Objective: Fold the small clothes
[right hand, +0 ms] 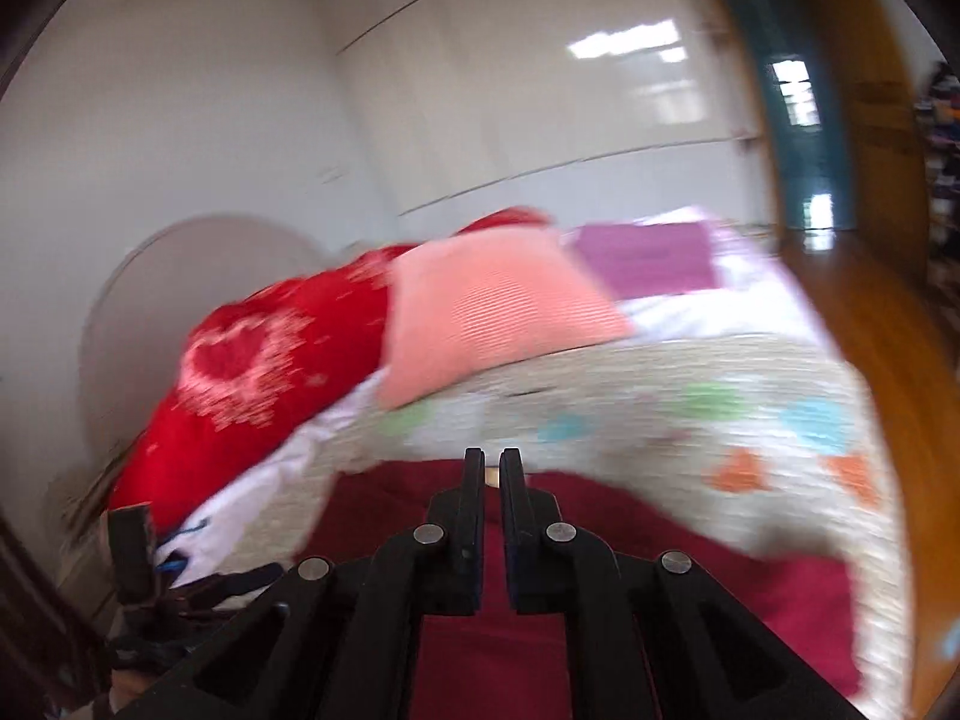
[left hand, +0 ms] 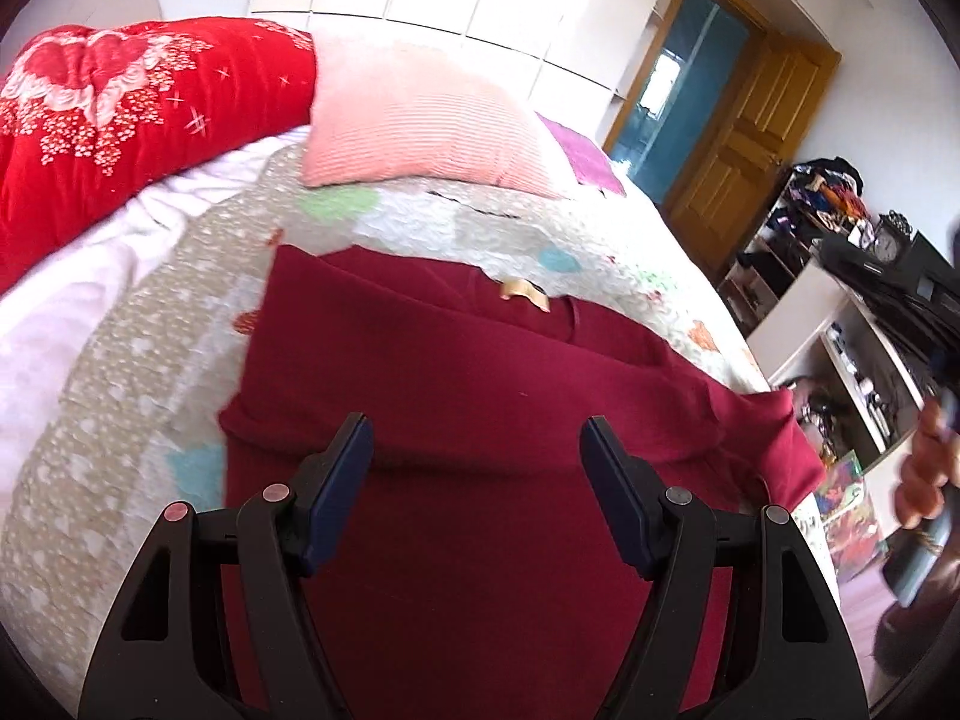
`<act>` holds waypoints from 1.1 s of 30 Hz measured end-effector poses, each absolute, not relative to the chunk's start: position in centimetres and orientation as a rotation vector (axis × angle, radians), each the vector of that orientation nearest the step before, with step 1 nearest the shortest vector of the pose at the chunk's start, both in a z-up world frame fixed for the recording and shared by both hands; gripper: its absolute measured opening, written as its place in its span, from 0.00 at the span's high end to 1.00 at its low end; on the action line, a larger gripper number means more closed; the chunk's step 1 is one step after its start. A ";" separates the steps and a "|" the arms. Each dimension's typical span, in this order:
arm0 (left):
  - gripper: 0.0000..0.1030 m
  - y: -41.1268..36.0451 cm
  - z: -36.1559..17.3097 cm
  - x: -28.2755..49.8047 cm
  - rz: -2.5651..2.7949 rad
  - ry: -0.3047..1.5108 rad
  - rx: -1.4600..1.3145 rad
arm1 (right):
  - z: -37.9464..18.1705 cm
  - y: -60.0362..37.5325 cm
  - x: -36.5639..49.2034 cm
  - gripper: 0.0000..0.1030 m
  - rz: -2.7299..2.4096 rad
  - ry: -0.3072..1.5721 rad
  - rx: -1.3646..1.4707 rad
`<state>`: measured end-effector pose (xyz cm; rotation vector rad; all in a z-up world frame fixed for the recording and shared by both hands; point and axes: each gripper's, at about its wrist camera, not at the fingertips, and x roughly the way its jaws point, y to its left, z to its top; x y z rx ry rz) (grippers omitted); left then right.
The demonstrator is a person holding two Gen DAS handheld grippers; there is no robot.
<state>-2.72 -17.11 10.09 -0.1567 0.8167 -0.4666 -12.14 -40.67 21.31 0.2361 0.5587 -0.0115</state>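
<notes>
Dark red garment (left hand: 456, 372) lies partly folded on the patterned quilt (left hand: 138, 324).

Left gripper (left hand: 477, 450): black plastic scissor-link arms, round silver pivot pins, flat dark navy pads on fingers (left hand: 339, 480). Right gripper (right hand: 492, 468): same black linkage, silver pins, dark pads; view motion-blurred. Person's hand (left hand: 921, 474) at right edge of left wrist view, blurred, sleeve indistinct.
</notes>
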 end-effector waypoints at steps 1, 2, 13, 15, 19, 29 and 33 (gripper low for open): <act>0.30 -16.8 9.8 -2.4 -0.454 0.827 -0.152 | 20.6 -39.4 -10.5 0.96 0.020 0.580 0.234; 0.30 -16.5 9.6 -2.3 -0.450 0.834 -0.151 | 19.7 -38.3 -8.7 0.96 0.014 0.597 0.223; 0.30 -18.7 6.6 -2.4 -0.517 0.895 -0.147 | 11.6 -42.0 -17.5 0.37 -0.288 0.869 0.081; 0.30 -19.6 6.4 -2.7 -0.526 0.902 -0.137 | 9.9 -43.7 -20.1 0.37 -0.333 0.912 0.114; 0.30 -21.3 6.7 -3.4 -0.553 0.910 -0.110 | 7.2 -45.8 -22.0 0.37 -0.367 0.948 0.145; 0.30 -20.5 7.8 -3.7 -0.541 0.893 -0.130 | 8.0 -46.3 -21.4 0.81 -0.287 0.884 0.123; 0.30 -19.3 8.2 -3.2 -0.523 0.880 -0.161 | 12.2 -46.1 -21.5 0.84 -0.159 0.744 0.280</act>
